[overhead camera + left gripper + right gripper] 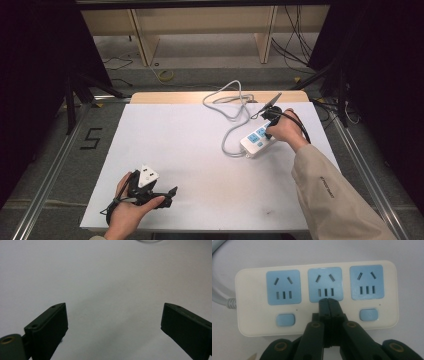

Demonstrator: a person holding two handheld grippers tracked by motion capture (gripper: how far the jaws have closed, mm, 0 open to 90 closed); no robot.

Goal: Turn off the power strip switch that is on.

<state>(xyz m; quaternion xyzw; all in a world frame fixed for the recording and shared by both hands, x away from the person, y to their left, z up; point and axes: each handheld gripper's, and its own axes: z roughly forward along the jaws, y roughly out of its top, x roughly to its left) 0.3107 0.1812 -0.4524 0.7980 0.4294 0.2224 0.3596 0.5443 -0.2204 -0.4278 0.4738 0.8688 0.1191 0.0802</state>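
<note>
White power strip point(317, 298) shows 3 blue sockets; right claw point(329, 302) closed, left claw point(113, 325) wide.

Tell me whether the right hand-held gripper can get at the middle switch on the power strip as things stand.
Probably yes. The right hand-held gripper is shut, its tips right over the power strip where the middle switch would sit, hidden beneath them, with nothing in between. Contact itself I cannot confirm.

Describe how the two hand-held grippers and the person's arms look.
Both grippers are black. The left gripper carries a grey three-cornered plate on top and has blocky, flat-faced jaws with small screw holes. The right gripper has narrow jaws on black links with brass-coloured pivot rings. A black cable trails from it. The right arm wears a beige sleeve with small dark lettering.
</note>
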